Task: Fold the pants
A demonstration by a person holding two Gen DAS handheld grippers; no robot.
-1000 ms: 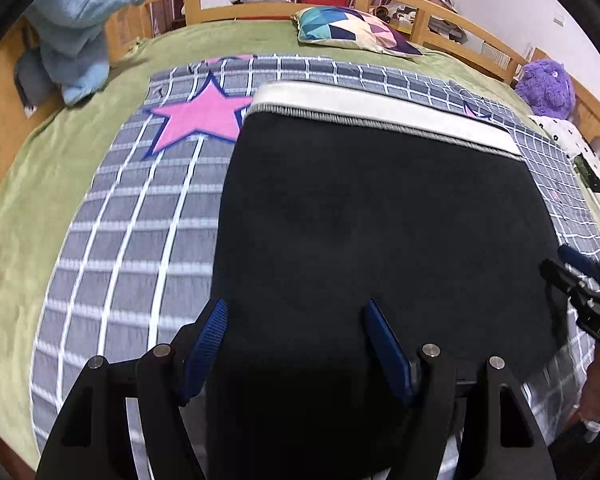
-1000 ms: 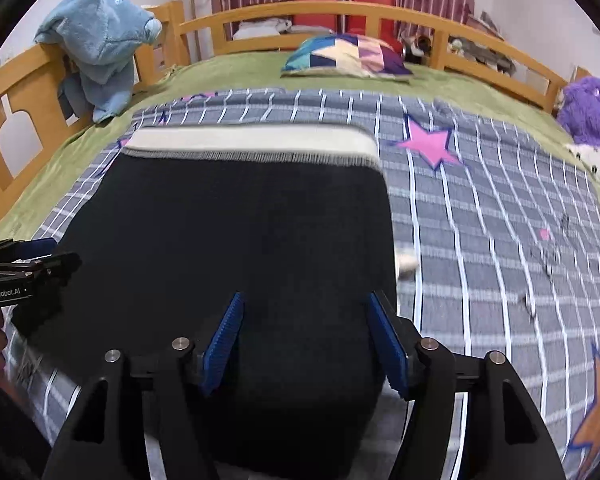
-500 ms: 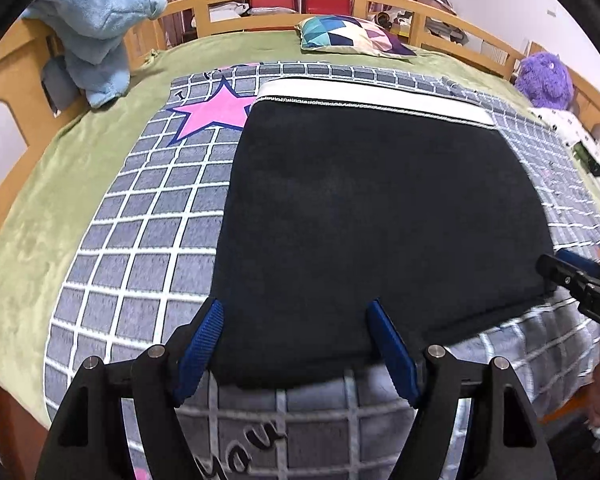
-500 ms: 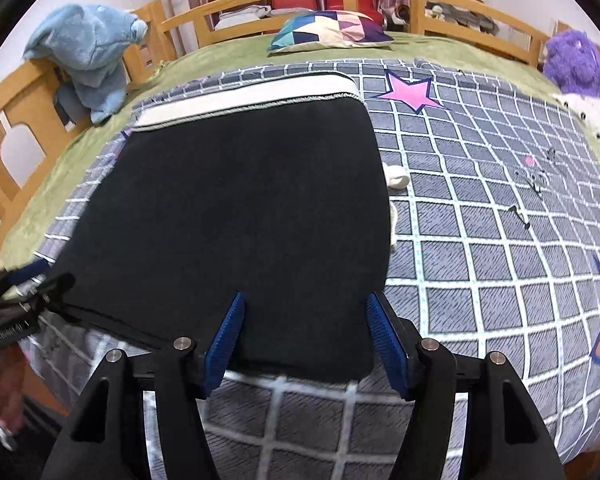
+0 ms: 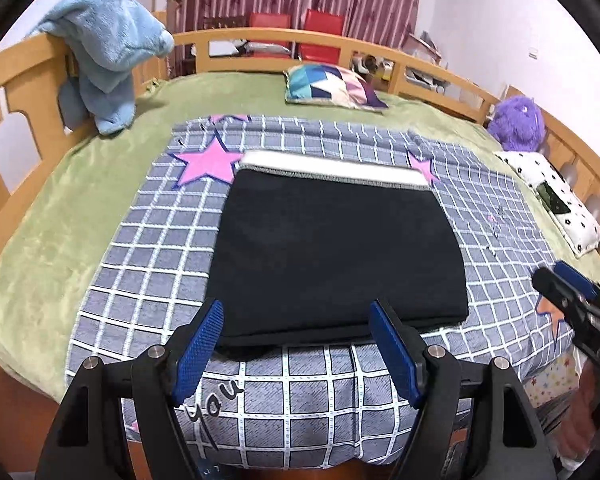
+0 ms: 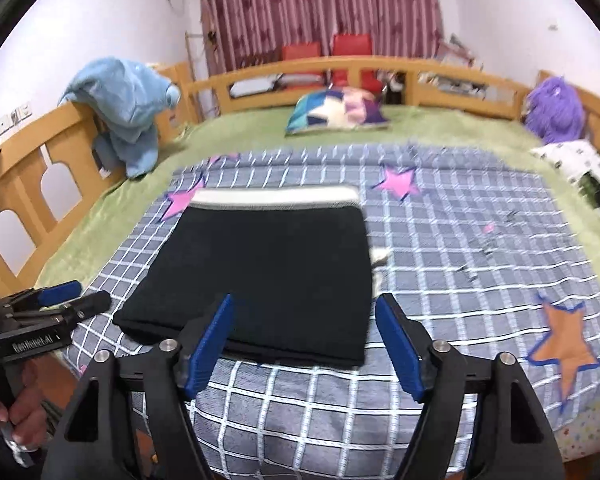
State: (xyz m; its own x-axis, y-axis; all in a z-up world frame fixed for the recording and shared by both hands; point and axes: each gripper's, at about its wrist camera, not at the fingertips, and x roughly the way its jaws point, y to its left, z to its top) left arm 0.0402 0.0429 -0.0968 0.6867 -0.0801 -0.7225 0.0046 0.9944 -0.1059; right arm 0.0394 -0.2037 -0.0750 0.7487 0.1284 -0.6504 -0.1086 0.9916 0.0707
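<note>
Left wrist view: folded black pants flat on checked blanket.

One folded pair of black pants, one patchwork pillow, one purple plush toy, two red chairs (behind the rail), two grippers.

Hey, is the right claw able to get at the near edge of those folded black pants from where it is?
Probably yes. The right claw is open and empty, just short of the folded black pants on the grey checked blanket; nothing lies between.
</note>
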